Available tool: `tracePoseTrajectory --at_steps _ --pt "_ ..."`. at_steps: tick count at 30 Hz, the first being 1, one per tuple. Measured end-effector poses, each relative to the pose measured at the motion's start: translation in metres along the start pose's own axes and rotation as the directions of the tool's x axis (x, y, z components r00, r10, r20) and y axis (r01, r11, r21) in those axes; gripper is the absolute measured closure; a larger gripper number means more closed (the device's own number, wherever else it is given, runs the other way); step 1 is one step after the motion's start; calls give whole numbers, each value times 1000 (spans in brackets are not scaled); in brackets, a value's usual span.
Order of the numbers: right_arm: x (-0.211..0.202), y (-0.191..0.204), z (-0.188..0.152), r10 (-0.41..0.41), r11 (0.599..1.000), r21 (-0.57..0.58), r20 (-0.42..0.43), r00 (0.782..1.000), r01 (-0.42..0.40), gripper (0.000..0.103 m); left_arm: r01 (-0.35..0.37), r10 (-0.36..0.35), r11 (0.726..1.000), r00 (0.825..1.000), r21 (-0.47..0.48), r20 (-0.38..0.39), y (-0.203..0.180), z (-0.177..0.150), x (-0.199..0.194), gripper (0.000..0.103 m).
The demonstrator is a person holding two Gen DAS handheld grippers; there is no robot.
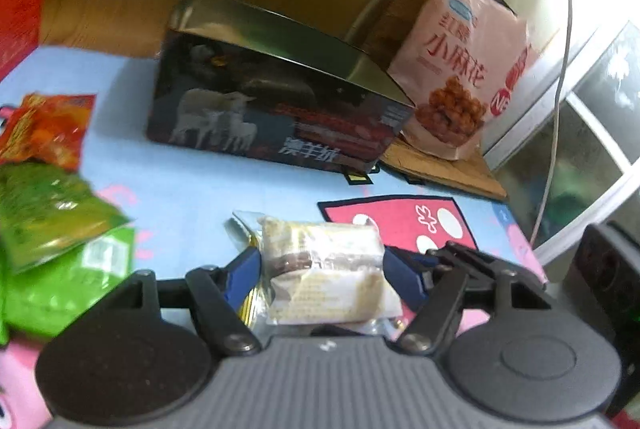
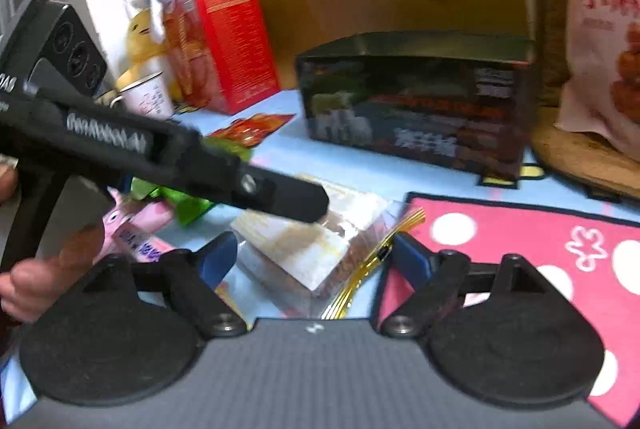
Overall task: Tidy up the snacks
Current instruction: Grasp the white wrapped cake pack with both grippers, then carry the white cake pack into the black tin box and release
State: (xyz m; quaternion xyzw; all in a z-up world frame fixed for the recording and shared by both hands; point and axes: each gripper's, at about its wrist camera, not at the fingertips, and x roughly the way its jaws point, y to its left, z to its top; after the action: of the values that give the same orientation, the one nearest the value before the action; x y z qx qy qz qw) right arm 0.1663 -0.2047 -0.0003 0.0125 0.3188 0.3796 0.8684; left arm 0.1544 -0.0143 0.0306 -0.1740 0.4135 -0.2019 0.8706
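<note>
Now both grippers meet at one clear-wrapped cake (image 1: pixel 324 269) lying mid-table (image 1: pixel 192 189), in front of the open dark box (image 1: pixel 280 101). Left gripper (image 1: pixel 322 271) is closed on it, both pads touching the wrapper. Right gripper (image 2: pixel 310 263) stands wide, straddling it, not pressing. Next, I'd judge: lift it into that box.
</note>
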Motion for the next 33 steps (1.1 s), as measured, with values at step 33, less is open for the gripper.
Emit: tracePoseTrajectory --at_steps 33 --pt "-11 13 49 -79 984 -132 258 963 116 44 66 -66 998 979 8 193 -4 66 -40 42"
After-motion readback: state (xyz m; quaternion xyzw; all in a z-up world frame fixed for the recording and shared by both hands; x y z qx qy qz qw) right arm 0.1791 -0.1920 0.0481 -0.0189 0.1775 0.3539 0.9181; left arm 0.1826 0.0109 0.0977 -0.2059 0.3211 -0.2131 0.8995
